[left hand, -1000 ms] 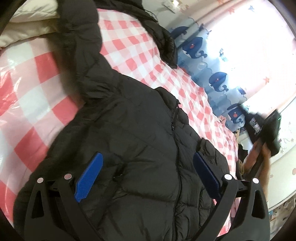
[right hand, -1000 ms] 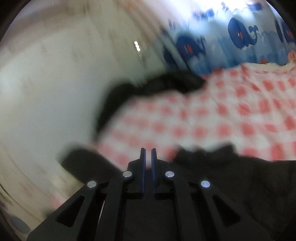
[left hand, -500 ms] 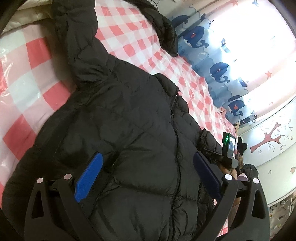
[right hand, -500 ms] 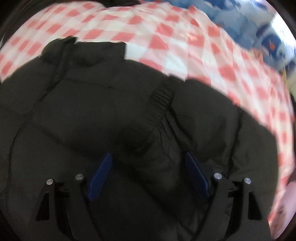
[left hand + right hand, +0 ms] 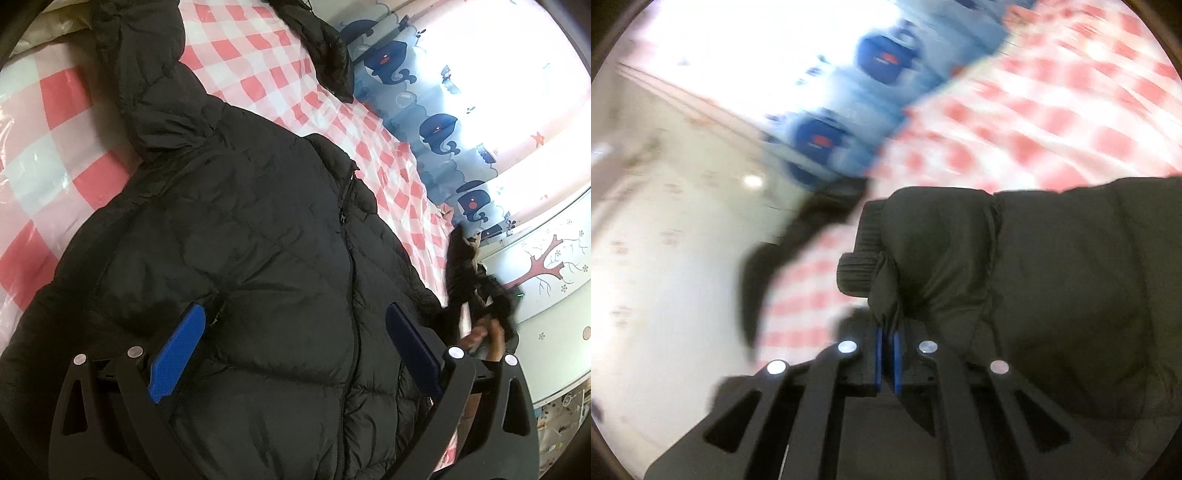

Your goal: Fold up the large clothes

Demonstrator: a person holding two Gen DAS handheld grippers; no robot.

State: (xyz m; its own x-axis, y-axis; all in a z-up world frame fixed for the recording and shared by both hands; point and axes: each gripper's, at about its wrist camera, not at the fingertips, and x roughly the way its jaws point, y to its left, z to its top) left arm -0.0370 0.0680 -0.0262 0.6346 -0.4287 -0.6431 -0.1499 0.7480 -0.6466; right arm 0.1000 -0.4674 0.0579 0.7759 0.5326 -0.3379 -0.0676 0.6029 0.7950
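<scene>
Black jacket (image 5: 258,258) lying spread on checked bed (image 5: 258,77); left gripper (image 5: 295,347) hovering, jaws released; right gripper (image 5: 886,354), at 3 o'clock, jaws just clenched, grasping the sleeve (image 5: 923,258)

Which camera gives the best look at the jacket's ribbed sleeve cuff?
The right wrist view: the ribbed cuff sits close and sharp above the shut right gripper, which pinches the sleeve. In the left wrist view that sleeve end is a distant blur.

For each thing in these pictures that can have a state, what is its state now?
Black quilted puffer jacket: spread on the red-and-white checked sheet, zipped.
Ribbed sleeve cuff: lifted, pinched.
Left hand-held gripper: open, over the jacket.
Right hand-held gripper: shut on sleeve fabric.
</scene>
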